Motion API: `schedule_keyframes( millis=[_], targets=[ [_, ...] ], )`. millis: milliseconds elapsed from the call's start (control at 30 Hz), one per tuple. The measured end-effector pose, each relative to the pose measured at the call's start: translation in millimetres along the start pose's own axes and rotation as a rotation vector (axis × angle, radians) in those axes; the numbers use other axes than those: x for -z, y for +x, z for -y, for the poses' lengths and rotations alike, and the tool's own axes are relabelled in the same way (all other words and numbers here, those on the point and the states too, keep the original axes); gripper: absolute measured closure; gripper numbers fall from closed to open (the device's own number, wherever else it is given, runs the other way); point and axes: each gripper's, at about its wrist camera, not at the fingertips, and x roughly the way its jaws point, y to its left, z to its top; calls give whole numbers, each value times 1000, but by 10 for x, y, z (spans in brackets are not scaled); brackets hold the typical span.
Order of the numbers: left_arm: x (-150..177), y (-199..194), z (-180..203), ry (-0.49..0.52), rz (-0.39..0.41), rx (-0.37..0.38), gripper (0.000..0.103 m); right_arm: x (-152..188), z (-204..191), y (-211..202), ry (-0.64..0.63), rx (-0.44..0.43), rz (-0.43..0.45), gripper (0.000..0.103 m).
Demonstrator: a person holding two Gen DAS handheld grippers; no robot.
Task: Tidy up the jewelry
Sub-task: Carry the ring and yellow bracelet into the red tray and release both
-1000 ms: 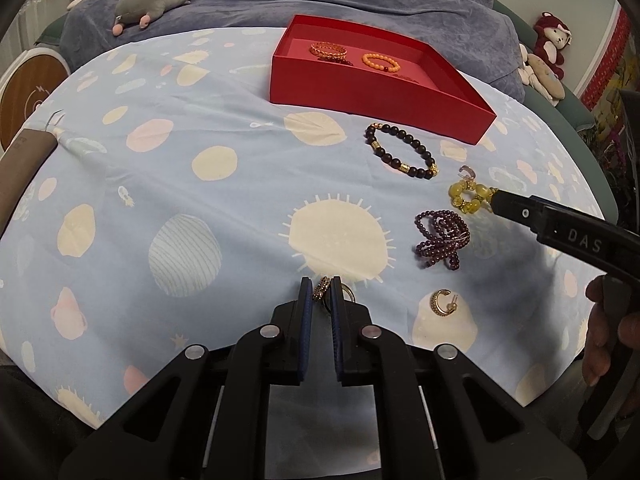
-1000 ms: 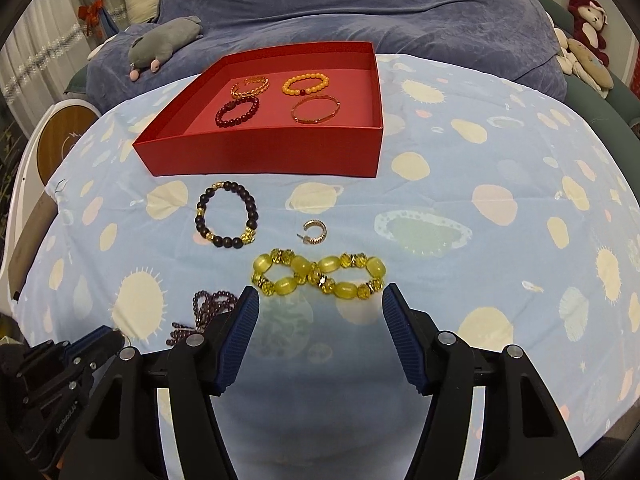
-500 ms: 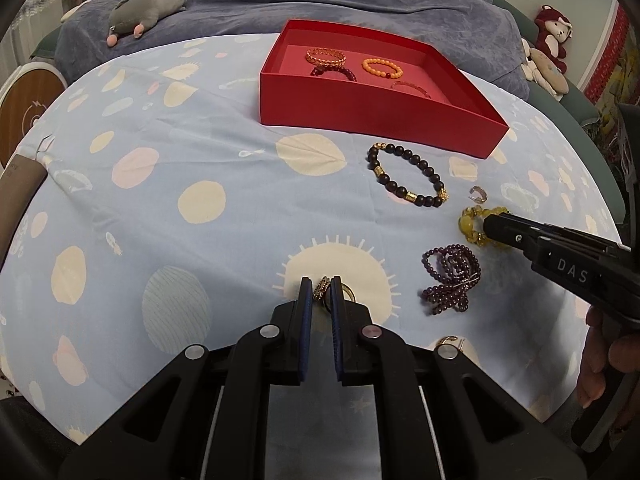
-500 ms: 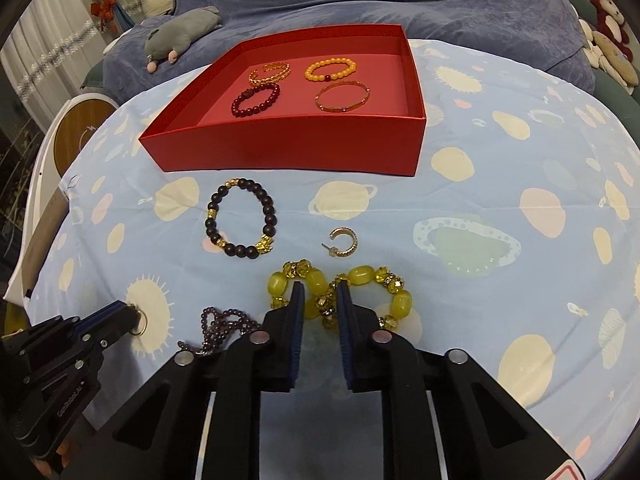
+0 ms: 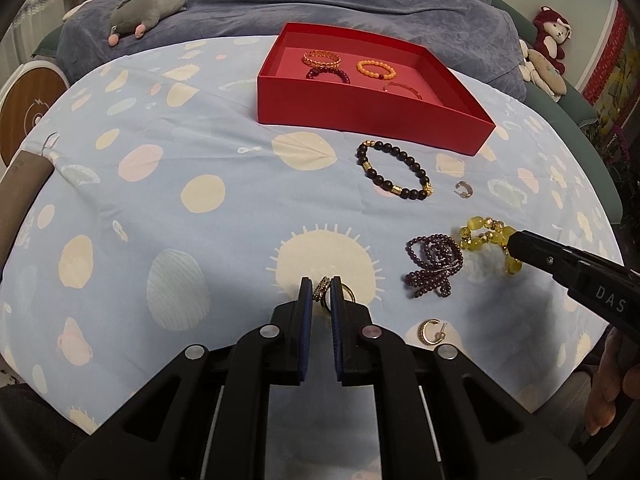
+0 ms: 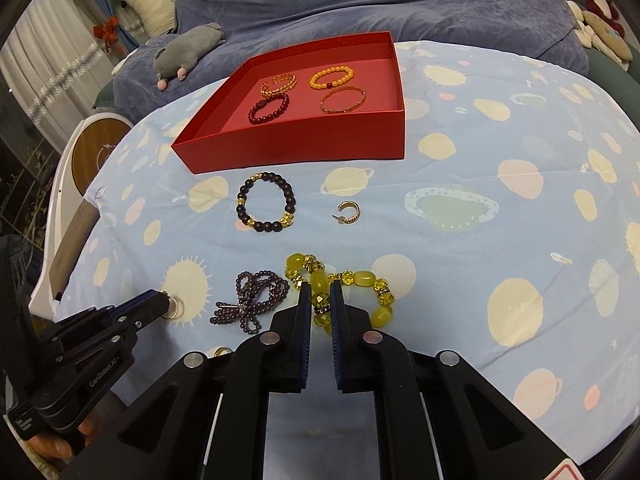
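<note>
Fingers narrow on both: right gripper (image 6: 319, 300) pinches the yellow bracelet (image 6: 340, 286), left gripper (image 5: 321, 294) seemingly a small gold earring (image 5: 325, 289). Lift each straight up, carry over the red box (image 6: 304, 148), then release gently.

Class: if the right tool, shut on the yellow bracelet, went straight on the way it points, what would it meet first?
Probably the small gold hoop earring, which lies just beyond the yellow bracelet held by the right tool; farther on stands the red box. Depth is uncertain.
</note>
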Motion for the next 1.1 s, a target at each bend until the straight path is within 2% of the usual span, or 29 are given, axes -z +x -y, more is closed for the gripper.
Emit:
schedule_keyframes(
  millis=[167,333,500,633,867,967,1100],
  targets=[
    [-12,-124,55,16,12,5,94,40,-26,-182,12,-9,3,94],
    [-134,-291,94,11,29,41,94,-56,-102,-377,11,-23,29,94],
    [-415,-418,147,28,59,76,94,-329,-190,-504,-3,-39,61,94],
    [-759,-442,196,58,91,92,94,-676,-257,-521,-14,-59,90,94],
    [-1465,-240,217,79,123,101,94,-1367,-388,-324,-19,-81,135,94],
    [-1656,-64,218,86,116,98,94,-1527,-426,-148,-17,-88,137,94],
    [-1809,223,235,93,91,98,94,-1625,-400,177,12,-119,97,94]
  ],
)
